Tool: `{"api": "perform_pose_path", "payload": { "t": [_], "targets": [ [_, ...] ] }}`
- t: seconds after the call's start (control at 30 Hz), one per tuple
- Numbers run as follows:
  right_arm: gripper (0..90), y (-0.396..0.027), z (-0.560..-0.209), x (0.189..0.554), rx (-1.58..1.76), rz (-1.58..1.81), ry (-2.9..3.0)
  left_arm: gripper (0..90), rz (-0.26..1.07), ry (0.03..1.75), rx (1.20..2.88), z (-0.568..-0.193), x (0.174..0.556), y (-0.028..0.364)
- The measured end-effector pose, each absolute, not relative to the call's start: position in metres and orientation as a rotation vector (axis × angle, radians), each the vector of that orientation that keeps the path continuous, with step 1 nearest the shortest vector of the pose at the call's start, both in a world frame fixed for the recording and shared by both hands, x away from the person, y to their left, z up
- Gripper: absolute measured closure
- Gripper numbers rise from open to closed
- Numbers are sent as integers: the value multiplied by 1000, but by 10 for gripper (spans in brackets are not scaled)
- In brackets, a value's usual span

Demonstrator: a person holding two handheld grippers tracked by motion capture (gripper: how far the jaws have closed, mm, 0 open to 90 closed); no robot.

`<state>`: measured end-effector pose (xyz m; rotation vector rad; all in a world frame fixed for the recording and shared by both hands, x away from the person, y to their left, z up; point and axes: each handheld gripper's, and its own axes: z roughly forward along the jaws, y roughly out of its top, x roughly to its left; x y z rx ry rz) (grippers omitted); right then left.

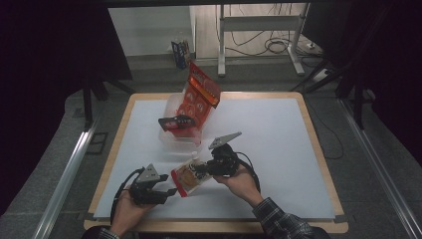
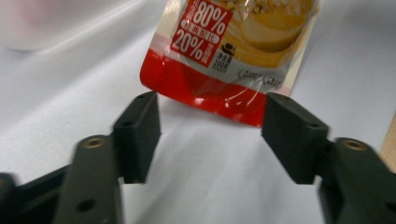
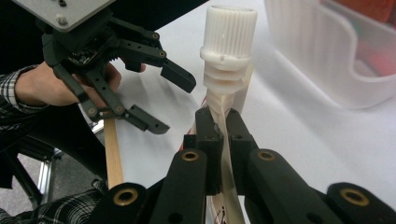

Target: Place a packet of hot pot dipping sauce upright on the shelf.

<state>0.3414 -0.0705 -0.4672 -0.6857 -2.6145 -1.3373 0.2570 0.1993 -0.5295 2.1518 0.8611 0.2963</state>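
White sheet [image 1: 268, 149] on wooden table [image 1: 318, 149], dim room, right gripper [image 1: 205, 168] fingers clamping pouch [image 1: 186, 179], left gripper [image 1: 169, 191] fingers apart.

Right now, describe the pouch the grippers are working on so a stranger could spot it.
On the white table, look at the near edge, in front of the clear plastic bin. The spouted pouch lies there, clamped by the right gripper: red bottom, white screw cap.

The spouted pouch [image 1: 188, 179] is up off the white table near the front edge, left of centre, pinched flat just below its ribbed white cap [image 3: 231, 28]. Its red bottom edge [image 2: 205, 95] points left and hangs free, with a yellow picture and a red label reading 80% and 20% above it
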Motion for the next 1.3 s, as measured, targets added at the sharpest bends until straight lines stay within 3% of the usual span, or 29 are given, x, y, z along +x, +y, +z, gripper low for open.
{"api": "perform_pose_path", "payload": {
  "t": [0.27, 0.67, 1.3],
  "targets": [
    [867, -77, -458, 343, -655, -1361, -2651, 216, 331, 858, 2110, -526, 255, 199],
    [867, -84, -447, 345, -672, -1392, -2684, 103, 355, 847, 2086, -525, 253, 199],
    [868, -105, -421, 357, -722, -1439, -2719, 29, 412, 816, 2108, -527, 252, 196]
  ]
}}
